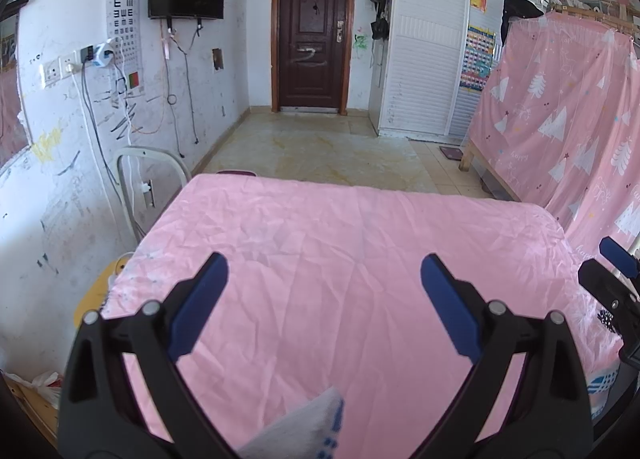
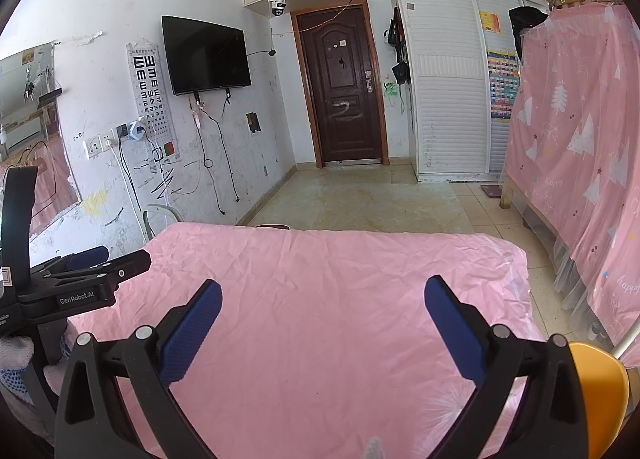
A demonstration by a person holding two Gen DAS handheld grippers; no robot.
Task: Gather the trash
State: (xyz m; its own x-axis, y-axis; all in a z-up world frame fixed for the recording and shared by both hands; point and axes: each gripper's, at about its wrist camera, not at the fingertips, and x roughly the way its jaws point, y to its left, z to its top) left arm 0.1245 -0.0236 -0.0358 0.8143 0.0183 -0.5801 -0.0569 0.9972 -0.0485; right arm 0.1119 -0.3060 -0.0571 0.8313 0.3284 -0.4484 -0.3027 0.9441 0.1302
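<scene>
Meanwhile, two hand-held grippers are hovering side by side over a table draped in a pink cloth [image 1: 340,259], neither gripping anything. The left gripper [image 1: 324,275] is standing with its blue-padded jaws spread wide, only wrinkled fabric showing between them; a grey-white scrap with blue dots [image 1: 316,427], possibly a gloved hand or a cloth, is poking in at the bottom edge of the left wrist view, too cropped to identify. The right gripper [image 2: 324,295] is likewise gaping wide and empty over the same cloth [image 2: 320,299], and each tool is showing at the edge of the other's view, the left one appearing at the left margin of the right wrist camera.

No trash is appearing on the cloth in either view, so where the task's thing lies from either gripper, how its long axis runs, and which hand is nearer cannot be told from these pictures. The likeliest candidate is a crumpled white plastic bag [image 1: 46,381] sitting low beyond the cloth's left edge, on the left gripper's side, though whether it is trash or the collecting bag is unclear. An orange chair back [image 2: 600,391] is standing just beside the cloth's right edge, a white chair frame [image 1: 148,179] beyond its far left corner, and the dark door [image 1: 314,31] well beyond its far edge.
</scene>
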